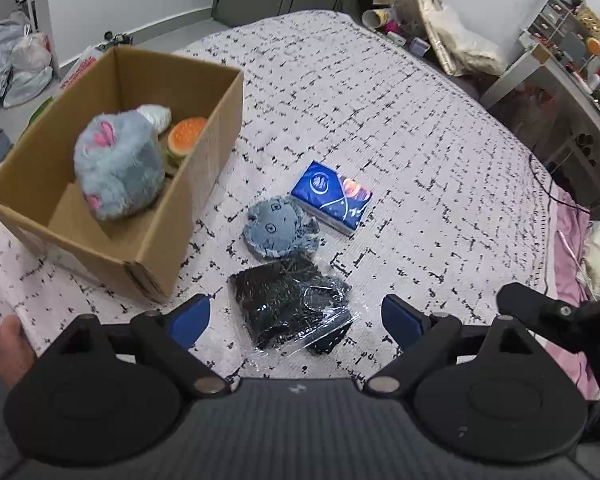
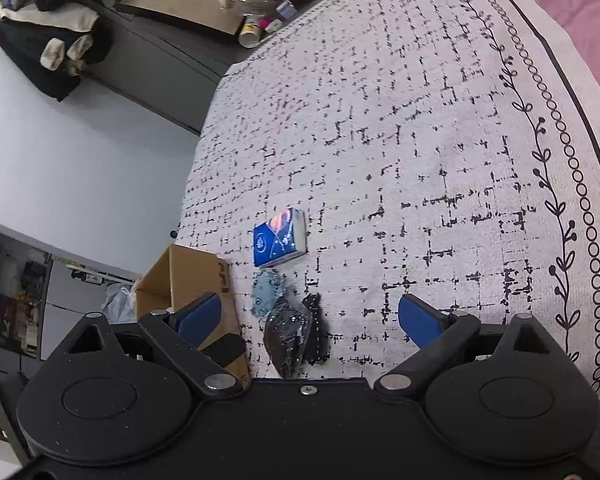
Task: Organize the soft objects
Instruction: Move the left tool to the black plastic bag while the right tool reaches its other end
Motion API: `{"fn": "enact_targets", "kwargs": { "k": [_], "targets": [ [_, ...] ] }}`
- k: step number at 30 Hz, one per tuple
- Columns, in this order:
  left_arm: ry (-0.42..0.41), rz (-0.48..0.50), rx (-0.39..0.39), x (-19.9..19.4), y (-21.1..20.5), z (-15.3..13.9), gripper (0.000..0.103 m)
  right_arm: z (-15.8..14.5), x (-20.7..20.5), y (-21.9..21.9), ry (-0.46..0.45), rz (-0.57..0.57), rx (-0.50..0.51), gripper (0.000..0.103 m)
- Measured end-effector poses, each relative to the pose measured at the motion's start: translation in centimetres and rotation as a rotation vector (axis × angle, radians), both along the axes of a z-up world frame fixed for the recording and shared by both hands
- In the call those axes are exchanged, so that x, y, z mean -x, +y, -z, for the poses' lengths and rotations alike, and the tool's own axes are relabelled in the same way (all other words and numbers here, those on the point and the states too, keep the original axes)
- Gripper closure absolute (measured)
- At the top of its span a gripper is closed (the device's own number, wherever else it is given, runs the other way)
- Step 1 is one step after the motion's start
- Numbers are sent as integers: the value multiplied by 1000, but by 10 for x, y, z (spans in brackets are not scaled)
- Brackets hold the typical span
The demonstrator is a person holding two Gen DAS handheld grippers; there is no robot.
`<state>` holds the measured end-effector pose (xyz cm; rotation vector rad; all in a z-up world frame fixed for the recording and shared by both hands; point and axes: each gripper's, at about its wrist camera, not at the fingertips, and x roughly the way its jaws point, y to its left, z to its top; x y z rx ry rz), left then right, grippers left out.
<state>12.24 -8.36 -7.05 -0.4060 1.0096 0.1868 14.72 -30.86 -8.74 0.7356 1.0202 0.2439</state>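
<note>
A cardboard box (image 1: pixel 204 184) stands on the bed at the left and holds a blue-grey plush toy (image 1: pixel 118 164), an orange burger-like soft toy (image 1: pixel 186 136) and a white soft item (image 1: pixel 156 116). On the bedspread lie a blue tissue pack (image 1: pixel 332 198), a grey-blue fabric piece (image 1: pixel 278 228) and a black item in clear plastic (image 1: pixel 292 306). My left gripper (image 1: pixel 298 320) is open, just above the black item. My right gripper (image 2: pixel 312 320) is open and empty, with the black item (image 2: pixel 292 340), the fabric piece (image 2: pixel 266 294), the tissue pack (image 2: pixel 278 238) and the box (image 2: pixel 188 276) before it.
The bed has a white bedspread with black marks (image 1: pixel 380 120). Pink bedding (image 2: pixel 580 12) lies to the right. A cluttered desk (image 1: pixel 560 52) and bags (image 1: pixel 20 64) stand beyond the bed. The right gripper's body (image 1: pixel 560 312) shows at the right edge of the left wrist view.
</note>
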Motion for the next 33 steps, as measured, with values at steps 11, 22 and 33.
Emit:
{"fn": "enact_targets", "kwargs": {
  "k": [11,22,33],
  "targets": [
    [32,-25,-32,-22,-9,32,11,17,-14,-4,38,4,-12,7],
    [73,-80,-2,-37,-9,62,11,36,-27,0,89,7,-11,7],
    [30,-168,55,-37,4,67,47,52,-34,1,141,-3,-116,20]
  ]
}}
